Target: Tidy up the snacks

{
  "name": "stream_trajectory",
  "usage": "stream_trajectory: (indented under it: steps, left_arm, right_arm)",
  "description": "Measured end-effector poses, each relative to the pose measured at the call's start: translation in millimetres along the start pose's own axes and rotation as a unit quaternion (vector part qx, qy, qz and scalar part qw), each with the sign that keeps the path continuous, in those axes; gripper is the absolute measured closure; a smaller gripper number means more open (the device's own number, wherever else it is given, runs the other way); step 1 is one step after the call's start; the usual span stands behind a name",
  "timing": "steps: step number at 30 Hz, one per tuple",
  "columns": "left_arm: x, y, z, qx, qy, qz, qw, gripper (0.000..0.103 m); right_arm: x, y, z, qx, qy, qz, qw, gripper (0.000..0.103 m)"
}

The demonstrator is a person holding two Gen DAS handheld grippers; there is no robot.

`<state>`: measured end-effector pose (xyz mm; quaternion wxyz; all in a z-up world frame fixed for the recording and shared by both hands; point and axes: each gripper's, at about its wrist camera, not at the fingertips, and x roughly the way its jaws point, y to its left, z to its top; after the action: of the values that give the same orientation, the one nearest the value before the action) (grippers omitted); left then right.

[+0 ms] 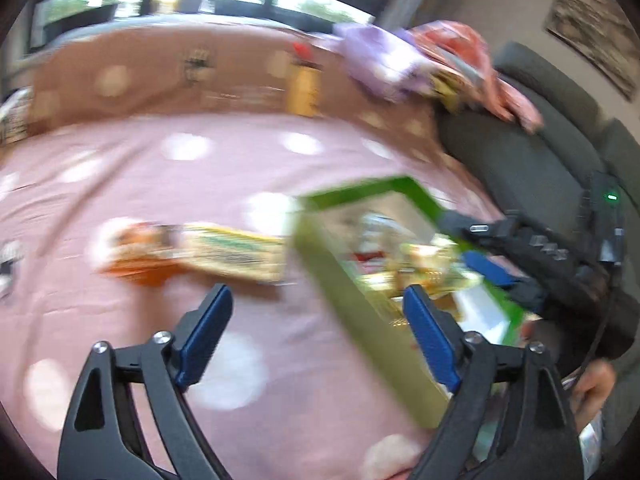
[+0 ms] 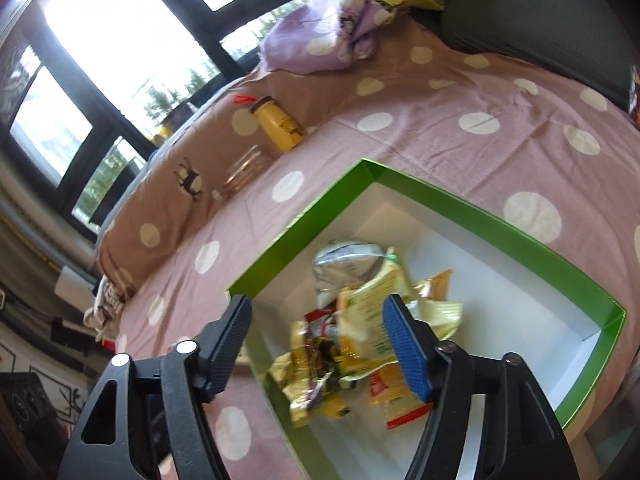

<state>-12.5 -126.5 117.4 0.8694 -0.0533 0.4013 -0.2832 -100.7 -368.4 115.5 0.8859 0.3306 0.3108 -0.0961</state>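
Observation:
A green box (image 2: 304,220) with a white inside sits on the pink dotted bedspread and holds several crumpled snack packets (image 2: 360,320). It also shows, blurred, in the left wrist view (image 1: 360,312). My right gripper (image 2: 316,344) is open and empty above the box's near corner. My left gripper (image 1: 316,332) is open and empty over the bedspread beside the box's left wall. Two snack packets lie on the bed left of the box: a pale yellow-green one (image 1: 236,252) and an orange one (image 1: 140,252). The right gripper's body (image 1: 540,256) shows beyond the box.
A yellow bottle (image 2: 278,126) and a clear jar (image 2: 244,170) lie by the brown pillow (image 2: 168,196). Purple cloth (image 2: 320,36) and more clothes are piled near the dark grey headboard (image 2: 540,20). Windows are behind the bed.

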Motion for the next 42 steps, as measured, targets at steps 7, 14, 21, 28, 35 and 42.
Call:
stream_trajectory:
  steps: [7, 14, 21, 28, 35, 42]
  left_arm:
    - [-38, 94, -28, -0.097, -0.035, 0.132, 0.9859, 0.002]
    - [-36, 149, -46, -0.171, -0.01, 0.174, 0.9697, 0.002]
    - [-30, 162, -50, -0.186, 0.011, 0.19, 0.9639, 0.002]
    - [-26, 162, -49, -0.187, 0.015, 0.165, 0.9684, 0.002]
    - [-21, 151, -48, -0.186, 0.015, 0.109, 0.9764, 0.002]
    - [-10, 138, -48, -0.171, 0.027, 0.067, 0.9825, 0.002]
  right_arm:
    - [11, 70, -22, -0.101, 0.037, 0.039, 0.993, 0.027]
    - [65, 149, -50, -0.195, 0.132, 0.071, 0.969, 0.025]
    - [141, 196, -68, -0.236, 0.176, 0.046, 0.955, 0.025]
    - [185, 193, -82, -0.227, 0.219, 0.045, 0.948, 0.047]
    - [175, 180, -91, -0.21, 0.261, 0.086, 0.938, 0.062]
    - [156, 178, -111, -0.213, 0.292, 0.127, 0.923, 0.067]
